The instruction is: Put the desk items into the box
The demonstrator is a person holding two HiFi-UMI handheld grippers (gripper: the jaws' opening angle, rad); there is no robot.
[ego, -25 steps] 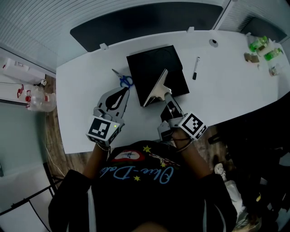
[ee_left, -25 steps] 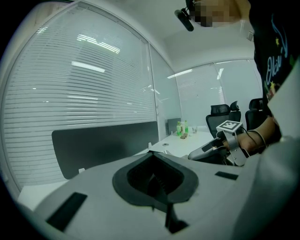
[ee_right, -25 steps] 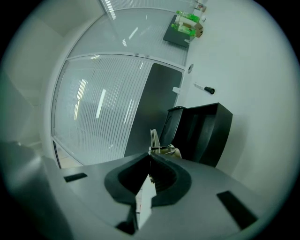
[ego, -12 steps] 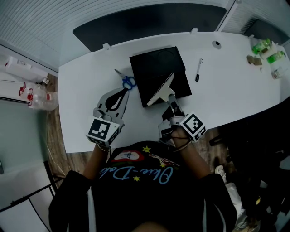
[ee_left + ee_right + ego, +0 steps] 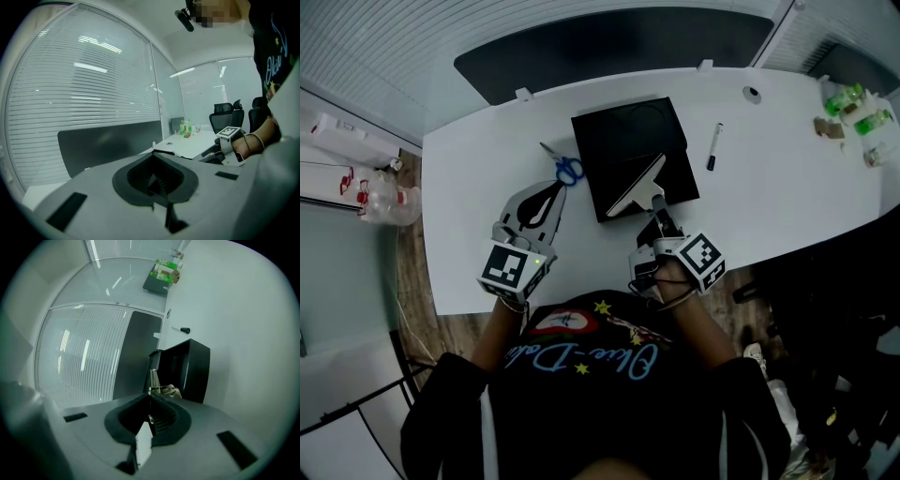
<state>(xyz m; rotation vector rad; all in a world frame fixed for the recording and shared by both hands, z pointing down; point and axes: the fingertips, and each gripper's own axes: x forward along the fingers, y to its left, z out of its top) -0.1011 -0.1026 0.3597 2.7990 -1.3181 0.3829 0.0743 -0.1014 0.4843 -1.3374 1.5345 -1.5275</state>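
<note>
The right hand-held gripper (image 5: 656, 202) has its jaws squeezed almost all the way together on the near edge of a flat pale thing (image 5: 636, 185). It is very thin, so the jaws hardly need to open. It may be a pad or a card, but I cannot tell which. The gripper holds it by one end so the rest can stick out ahead, leaning over the near right part of the black box (image 5: 623, 141). I think that is so the thing can slide down into the box. From the right gripper view it shows only as a skinny line, because it is seen from its edge. The left hand-held gripper (image 5: 553, 190) has its jaws closed with nothing in them. It waits above the table (image 5: 478, 187), a little left of the box, maybe so it stays out of the way. Its tip is near the scissors (image 5: 564, 169), which have blue handles and lie just beside the box's left side. They might be a good thing to pick up next. A marker (image 5: 713, 147) lies on the other side of the box, apart from it. Both of them are not in the box yet.
</note>
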